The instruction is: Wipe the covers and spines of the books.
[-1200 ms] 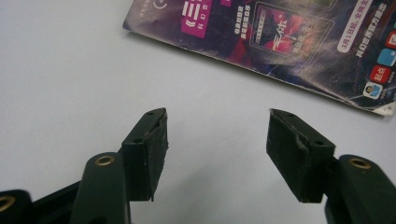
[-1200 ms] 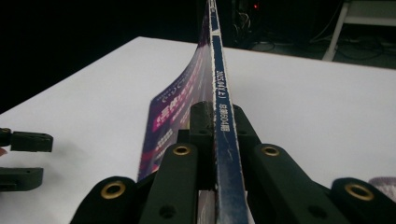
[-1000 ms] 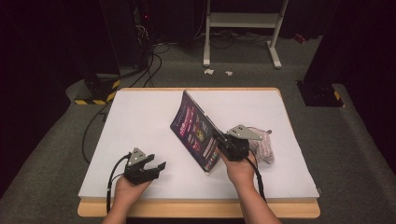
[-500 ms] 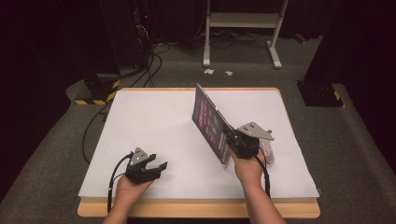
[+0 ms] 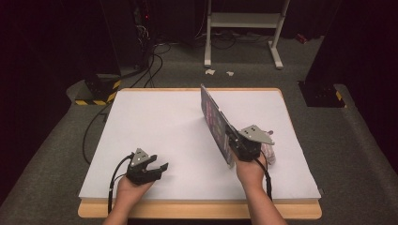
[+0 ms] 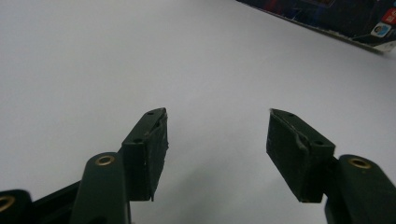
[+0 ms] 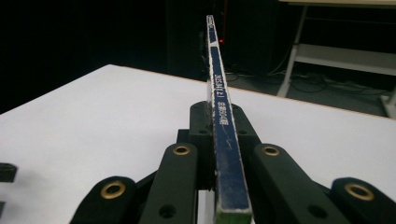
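A: Item count?

B: One flat box (image 5: 214,117), two tongs. Right tongs (image 5: 233,140) are clamped on the box's near edge, holding it on edge at 4 o'clock on the desk (image 5: 155,122). Left tongs (image 5: 162,168) rest at 7 o'clock, jaws apart with nothing between them.

A: Surface and room?

B: White desk top, wood rim; grey carpet, one white metal stand (image 5: 244,21) at 12 o'clock, cables (image 5: 155,58) at 11 o'clock

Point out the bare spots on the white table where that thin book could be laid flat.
The widest bare stretch of the white table runs from its left and far edges to the book, ahead of the open left claw. A narrower strip lies right of the book, toward the right edge. It is crowded only near the front right, where the right claw clamps the book on edge.
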`<act>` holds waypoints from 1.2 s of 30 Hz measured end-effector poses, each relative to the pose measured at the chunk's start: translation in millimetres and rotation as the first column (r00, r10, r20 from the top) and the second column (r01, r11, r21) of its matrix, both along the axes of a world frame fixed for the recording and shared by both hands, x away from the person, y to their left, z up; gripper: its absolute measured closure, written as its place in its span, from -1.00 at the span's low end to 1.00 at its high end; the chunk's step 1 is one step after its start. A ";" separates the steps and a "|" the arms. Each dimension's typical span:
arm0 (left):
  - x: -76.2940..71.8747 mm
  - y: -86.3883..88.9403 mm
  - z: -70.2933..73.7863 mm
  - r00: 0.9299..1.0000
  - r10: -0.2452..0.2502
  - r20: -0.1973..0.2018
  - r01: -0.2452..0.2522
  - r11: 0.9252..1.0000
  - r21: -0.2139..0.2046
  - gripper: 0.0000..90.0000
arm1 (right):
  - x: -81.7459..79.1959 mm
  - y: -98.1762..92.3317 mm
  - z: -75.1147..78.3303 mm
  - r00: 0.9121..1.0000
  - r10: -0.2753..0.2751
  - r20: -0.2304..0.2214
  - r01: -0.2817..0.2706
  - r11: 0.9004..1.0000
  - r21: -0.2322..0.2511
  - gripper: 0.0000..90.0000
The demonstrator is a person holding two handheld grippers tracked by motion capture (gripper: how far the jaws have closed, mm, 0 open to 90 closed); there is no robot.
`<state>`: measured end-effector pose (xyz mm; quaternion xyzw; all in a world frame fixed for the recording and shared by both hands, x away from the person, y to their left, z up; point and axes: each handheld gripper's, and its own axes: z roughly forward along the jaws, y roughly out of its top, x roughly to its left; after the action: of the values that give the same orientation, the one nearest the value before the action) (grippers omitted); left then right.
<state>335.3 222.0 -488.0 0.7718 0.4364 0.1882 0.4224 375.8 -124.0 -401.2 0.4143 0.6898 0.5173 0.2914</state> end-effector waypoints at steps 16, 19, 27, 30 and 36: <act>0.0 0.7 -0.9 1.000 0.000 -0.006 0.000 1.000 0.001 -0.14 | -8.9 52.7 -17.0 0.988 0.143 -0.059 -0.144 0.989 -0.015 0.87; -0.1 1.2 -0.7 1.000 0.001 -0.005 -0.001 1.000 0.002 -0.14 | -9.8 61.7 -22.8 0.985 0.159 -0.072 -0.161 0.987 -0.025 0.87; 0.5 1.2 -1.9 1.000 -0.001 -0.011 0.001 1.000 0.007 -0.14 | -11.6 80.6 -42.9 0.974 0.195 -0.117 -0.201 0.978 -0.047 0.87; 0.6 1.3 -2.2 1.000 -0.001 -0.012 0.001 1.000 0.010 -0.14 | -12.2 85.9 -50.4 0.970 0.204 -0.132 -0.213 0.975 -0.058 0.86; -0.4 1.8 -2.1 1.000 -0.001 -0.013 0.001 1.000 0.009 -0.14 | -15.2 94.8 -60.4 0.964 0.219 -0.148 -0.231 0.970 -0.074 0.84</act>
<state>335.0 223.8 -490.1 0.7751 0.4378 0.1848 0.4164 360.7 -29.3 -461.6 0.3546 0.7738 0.4851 0.2004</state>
